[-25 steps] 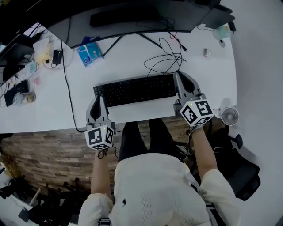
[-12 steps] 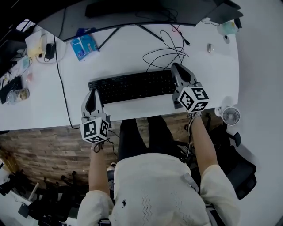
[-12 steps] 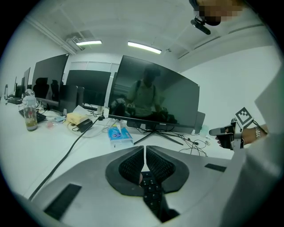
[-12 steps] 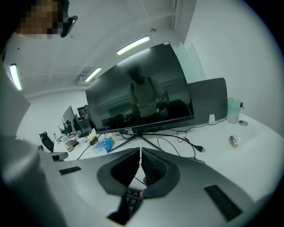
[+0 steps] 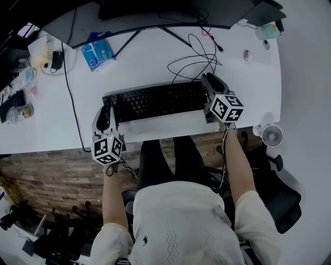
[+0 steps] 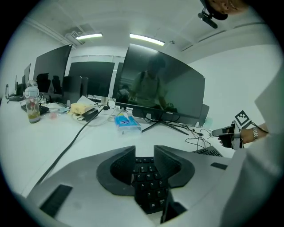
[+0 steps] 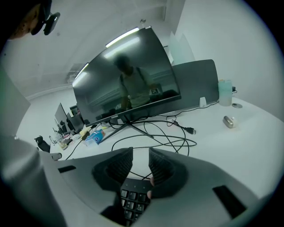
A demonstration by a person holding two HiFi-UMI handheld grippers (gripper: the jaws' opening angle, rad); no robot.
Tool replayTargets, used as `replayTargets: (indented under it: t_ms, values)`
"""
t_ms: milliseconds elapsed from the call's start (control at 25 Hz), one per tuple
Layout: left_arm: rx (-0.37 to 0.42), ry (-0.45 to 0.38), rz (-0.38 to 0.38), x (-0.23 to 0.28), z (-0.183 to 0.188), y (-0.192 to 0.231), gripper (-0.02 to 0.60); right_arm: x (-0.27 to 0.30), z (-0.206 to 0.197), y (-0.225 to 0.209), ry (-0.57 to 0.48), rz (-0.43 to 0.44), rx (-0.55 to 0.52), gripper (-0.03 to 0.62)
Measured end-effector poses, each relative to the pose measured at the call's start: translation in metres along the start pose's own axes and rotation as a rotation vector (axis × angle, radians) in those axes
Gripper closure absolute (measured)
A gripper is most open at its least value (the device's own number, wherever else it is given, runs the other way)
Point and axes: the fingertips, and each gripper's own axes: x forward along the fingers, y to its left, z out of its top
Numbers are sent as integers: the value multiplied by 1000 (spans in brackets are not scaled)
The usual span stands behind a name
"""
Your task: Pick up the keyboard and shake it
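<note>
A black keyboard [image 5: 155, 101] lies flat on the white desk [image 5: 248, 98], in front of the person. My left gripper [image 5: 105, 110] is at its left end. In the left gripper view its jaws [image 6: 145, 153] have just been opening; they stand apart over the end keys [image 6: 148, 186], pads off them. My right gripper [image 5: 209, 78] is at the keyboard's right end. In the right gripper view its jaws [image 7: 140, 155] show a narrow gap, with the corner keys [image 7: 131, 199] below them.
A dark monitor [image 5: 155, 15] on a stand is behind the keyboard, with loose black cables [image 5: 194, 64] between them. A blue packet [image 5: 98, 52] lies at the back left, and a black cord [image 5: 72, 103] runs down the left. A small fan [image 5: 271, 135] sits off the desk's front right corner.
Both grippers have come down toward the desk together with the keyboard. The left gripper's jaws, shut before, now stand apart.
</note>
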Motion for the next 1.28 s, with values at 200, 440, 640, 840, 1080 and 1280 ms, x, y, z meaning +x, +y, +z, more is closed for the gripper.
replayTargets:
  t_ms: [200,440,640,840,1080,1280]
  values:
    - [-10,23,-7,2,-11,6,403,-6,-14,-10,6,2,70,405]
    - [-49,72,-35,8,-24,8,316,-10,-38,-18,30,3,122,333]
    - [-158,112,-23,17,-34,25,296,-6,-61,-24,78,-22,151,306]
    - [-204,167,-38,23,-47,28,293,-4,-76,-25,112,-19,191,296]
    - [-254,198,-71,29,-58,22,288,4,-80,-18,132,8,202,298]
    - [-263,217,-75,34,-59,23,288,6,-81,-17,150,19,207,306]
